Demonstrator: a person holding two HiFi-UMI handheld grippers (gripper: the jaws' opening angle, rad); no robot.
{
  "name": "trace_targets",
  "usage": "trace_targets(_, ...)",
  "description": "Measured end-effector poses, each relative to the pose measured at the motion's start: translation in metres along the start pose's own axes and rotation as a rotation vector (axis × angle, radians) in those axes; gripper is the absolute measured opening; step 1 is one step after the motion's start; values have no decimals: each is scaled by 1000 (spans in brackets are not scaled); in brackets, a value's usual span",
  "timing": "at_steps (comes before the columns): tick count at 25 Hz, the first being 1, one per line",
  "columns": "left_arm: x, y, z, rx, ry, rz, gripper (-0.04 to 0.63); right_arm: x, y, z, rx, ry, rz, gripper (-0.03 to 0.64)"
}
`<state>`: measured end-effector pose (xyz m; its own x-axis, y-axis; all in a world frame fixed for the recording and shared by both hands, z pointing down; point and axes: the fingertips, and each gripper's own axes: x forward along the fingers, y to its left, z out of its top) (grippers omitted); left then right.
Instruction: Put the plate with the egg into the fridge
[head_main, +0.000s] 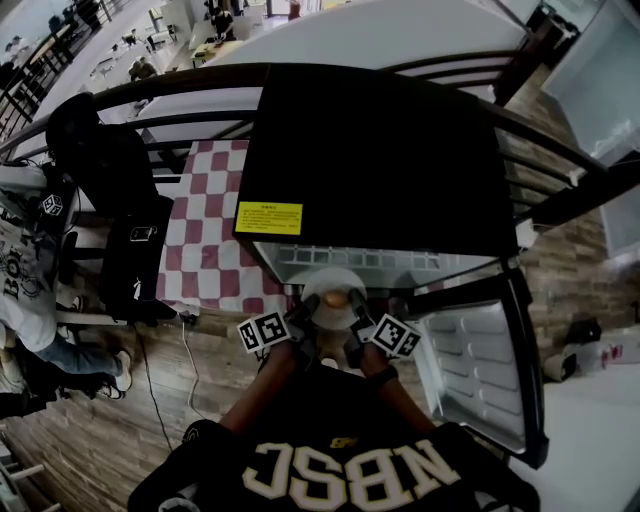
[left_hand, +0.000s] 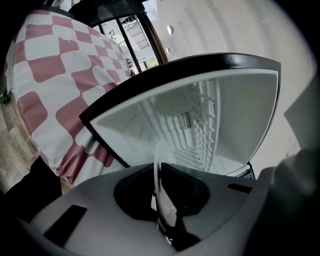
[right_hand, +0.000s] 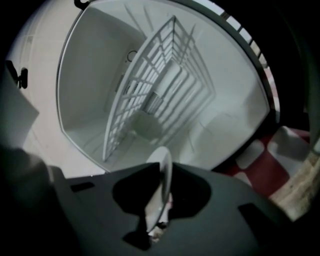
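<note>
While a person stands facing a small black fridge (head_main: 370, 150), its door (head_main: 480, 370) hangs open on the fridge's right and the white inside shows a wire shelf (right_hand: 150, 85). A red-and-white checked cloth (head_main: 205, 230) lies to the fridge's left. A white plate (head_main: 335, 285) is held at the fridge's mouth, just in front of the opening and not yet inside.

The left gripper (head_main: 305, 312) has the plate's rim on the side away from the door, and the right gripper (head_main: 360, 315) has the rim on the door side. Each pair of jaws is nearly together, clamped on the thin edge. An egg (head_main: 335, 298) sits mid-plate, apparently loose.

The step in hand looks to be carrying the plate into the fridge. Done well, both grippers would travel together at one height, so the plate stays flat and the egg does not roll. The plate should go straight in, clear of the shelf's front edge, and rest fully on a surface inside the fridge before either grip eases.
</note>
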<state>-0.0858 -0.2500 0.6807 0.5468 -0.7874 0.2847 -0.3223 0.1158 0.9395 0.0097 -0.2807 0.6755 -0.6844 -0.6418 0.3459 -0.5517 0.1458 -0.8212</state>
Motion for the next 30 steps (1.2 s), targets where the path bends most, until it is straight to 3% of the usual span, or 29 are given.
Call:
trace_targets(9,22,31,-3,-75,8,38,38,15,-32,-5,-5,32,-88,44)
trace_targets(19,37,48,8,-84,21,76,38,38,-47,-3,-9,58,-105,48)
trace_targets(30,58,68,10,-43,41,133,43,54,-72,-3,-32,101,-176,55)
